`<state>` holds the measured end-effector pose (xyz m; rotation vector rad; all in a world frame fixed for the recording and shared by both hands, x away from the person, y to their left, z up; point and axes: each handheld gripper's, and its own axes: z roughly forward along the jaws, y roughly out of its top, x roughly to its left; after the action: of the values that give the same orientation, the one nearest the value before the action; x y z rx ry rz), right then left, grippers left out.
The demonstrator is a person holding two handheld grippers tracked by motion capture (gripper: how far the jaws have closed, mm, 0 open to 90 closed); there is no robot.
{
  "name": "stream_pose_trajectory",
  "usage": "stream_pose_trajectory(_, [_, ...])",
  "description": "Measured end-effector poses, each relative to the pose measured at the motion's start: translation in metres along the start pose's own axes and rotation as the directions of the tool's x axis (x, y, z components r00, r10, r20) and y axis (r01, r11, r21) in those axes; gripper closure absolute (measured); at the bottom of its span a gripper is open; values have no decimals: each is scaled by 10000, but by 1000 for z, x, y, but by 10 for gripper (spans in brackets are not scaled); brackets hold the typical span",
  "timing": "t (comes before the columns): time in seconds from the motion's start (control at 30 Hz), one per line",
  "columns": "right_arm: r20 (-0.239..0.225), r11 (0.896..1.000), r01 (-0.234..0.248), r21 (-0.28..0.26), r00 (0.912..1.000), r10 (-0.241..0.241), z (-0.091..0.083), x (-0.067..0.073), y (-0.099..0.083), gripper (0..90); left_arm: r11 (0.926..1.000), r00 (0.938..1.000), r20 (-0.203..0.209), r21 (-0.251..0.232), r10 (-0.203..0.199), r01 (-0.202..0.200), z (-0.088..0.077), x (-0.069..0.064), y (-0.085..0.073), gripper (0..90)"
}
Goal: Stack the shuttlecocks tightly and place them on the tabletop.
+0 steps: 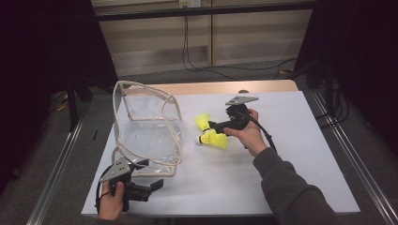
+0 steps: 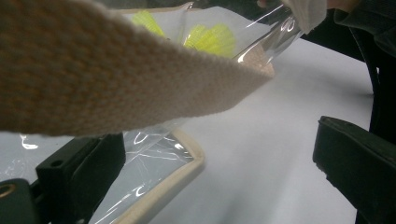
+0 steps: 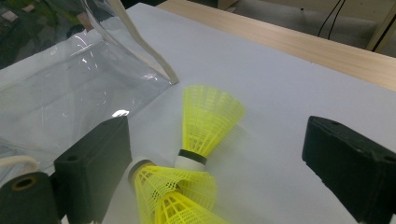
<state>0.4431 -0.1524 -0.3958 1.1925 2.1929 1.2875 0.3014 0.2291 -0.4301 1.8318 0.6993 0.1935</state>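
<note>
Two yellow shuttlecocks with white corks lie on the white table, one [image 1: 202,121] [image 3: 208,119] behind the other [image 1: 215,139] [image 3: 170,186]. My right gripper [image 1: 213,131] [image 3: 217,140] is open, with a jaw on either side of them, touching neither. Left of them stands a clear plastic bag [image 1: 148,126] [image 3: 70,88] with beige trim, its mouth gaping upward. My left gripper [image 1: 150,174] [image 2: 219,154] is open at the bag's near corner. The bag's beige strap [image 2: 116,79] hangs close above its jaws, and the trimmed bottom edge [image 2: 182,168] lies by its left jaw.
The white table top [image 1: 291,154] has a wooden strip [image 1: 211,87] along its far edge. Metal rails [image 1: 349,159] run down both sides. Cables [image 1: 220,68] lie on the floor beyond. Bare table stretches right of and in front of the right hand.
</note>
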Motion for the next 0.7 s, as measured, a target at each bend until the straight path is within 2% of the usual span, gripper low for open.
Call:
stream_pose_trajectory(0.43, [-21,9994,261,244,9997,-260,17,3,6,79,10000,10000,-2,20,-8,8,0,0,0,26])
stream_pose_trajectory(0.7, [39,9987,290,419,9996,-292,24,-1,6,79,10000,10000,-16,17,-27,27,0,-1,0,25])
